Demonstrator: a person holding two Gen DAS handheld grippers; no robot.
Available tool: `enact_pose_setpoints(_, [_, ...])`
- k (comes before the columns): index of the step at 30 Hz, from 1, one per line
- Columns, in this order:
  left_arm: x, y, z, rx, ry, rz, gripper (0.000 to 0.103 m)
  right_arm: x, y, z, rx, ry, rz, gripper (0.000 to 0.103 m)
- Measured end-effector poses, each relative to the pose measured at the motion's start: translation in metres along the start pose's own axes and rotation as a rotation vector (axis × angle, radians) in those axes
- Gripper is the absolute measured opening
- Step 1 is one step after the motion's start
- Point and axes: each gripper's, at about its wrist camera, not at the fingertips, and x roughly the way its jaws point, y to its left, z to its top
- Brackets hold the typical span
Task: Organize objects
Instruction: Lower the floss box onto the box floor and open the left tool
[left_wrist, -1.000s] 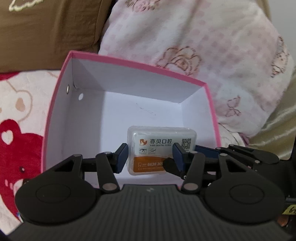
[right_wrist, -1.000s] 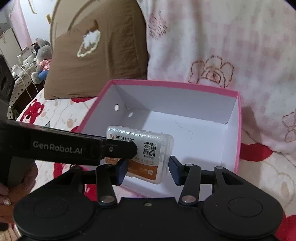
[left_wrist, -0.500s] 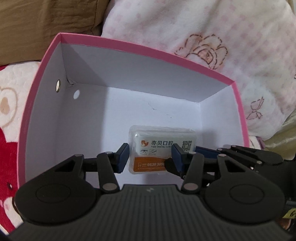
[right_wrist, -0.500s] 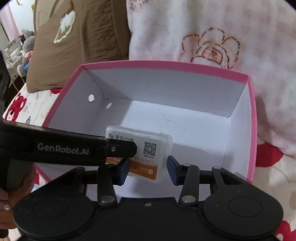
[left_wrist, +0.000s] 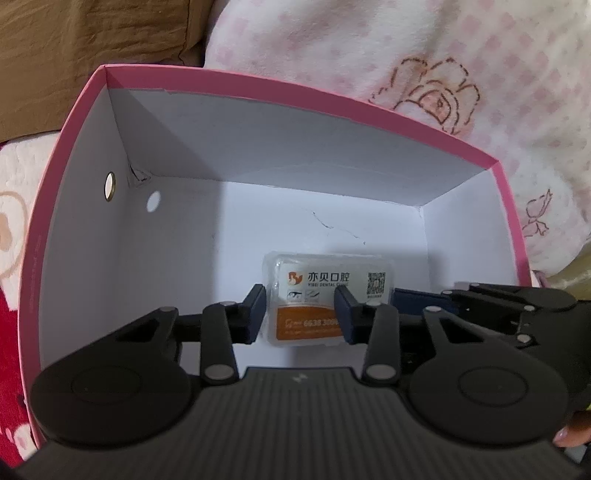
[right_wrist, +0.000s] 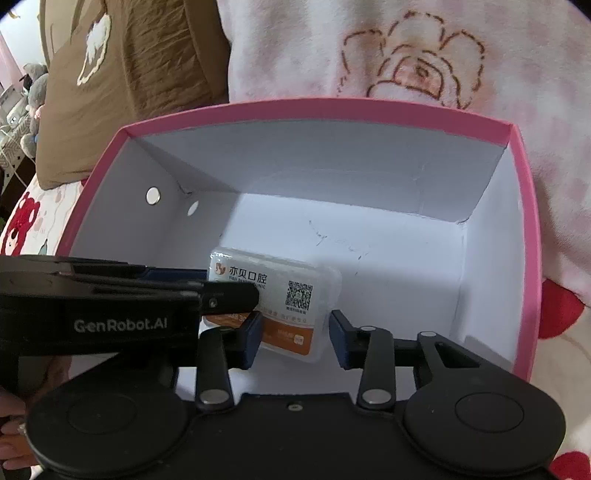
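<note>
Since the case (left_wrist: 327, 295) held inside the box (left_wrist: 258, 85) looks light, stiff and slick (clear plastic, printed label), its short edges seem the best hold, where the left gripper (left_wrist: 301, 314) fingers clamp it and the right gripper (right_wrist: 295, 338) fingers stand apart.

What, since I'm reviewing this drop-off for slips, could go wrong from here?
1. The left gripper and right gripper both crowd the small plastic case; their fingers may bump or tug it apart.
2. The case looks tilted and possibly off the floor of the pink box, so letting go could make it tumble.
</note>
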Motion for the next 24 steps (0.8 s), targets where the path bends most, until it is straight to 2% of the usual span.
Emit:
enact_pose_setpoints(14, [0.002, 0.005, 0.001, -0.024, -0.003, 0.022, 0.036, 0.000, 0.008, 0.001, -0.037, -0.068, -0.073, 0.037])
enact_pose_setpoints(16, [-0.004, 0.005, 0.002, -0.025, -0.016, 0.031, 0.036, -0.005, 0.010, -0.002, -0.049, -0.090, -0.101, 0.037])
enact_pose_setpoints(19, [-0.018, 0.004, 0.002, -0.020, -0.029, 0.015, 0.036, -0.023, 0.014, -0.008, -0.069, -0.132, -0.081, 0.038])
enact_pose_setpoints(24, [-0.047, -0.010, -0.004, 0.029, -0.040, 0.015, 0.042, -0.049, 0.025, -0.016, -0.075, -0.125, -0.090, 0.039])
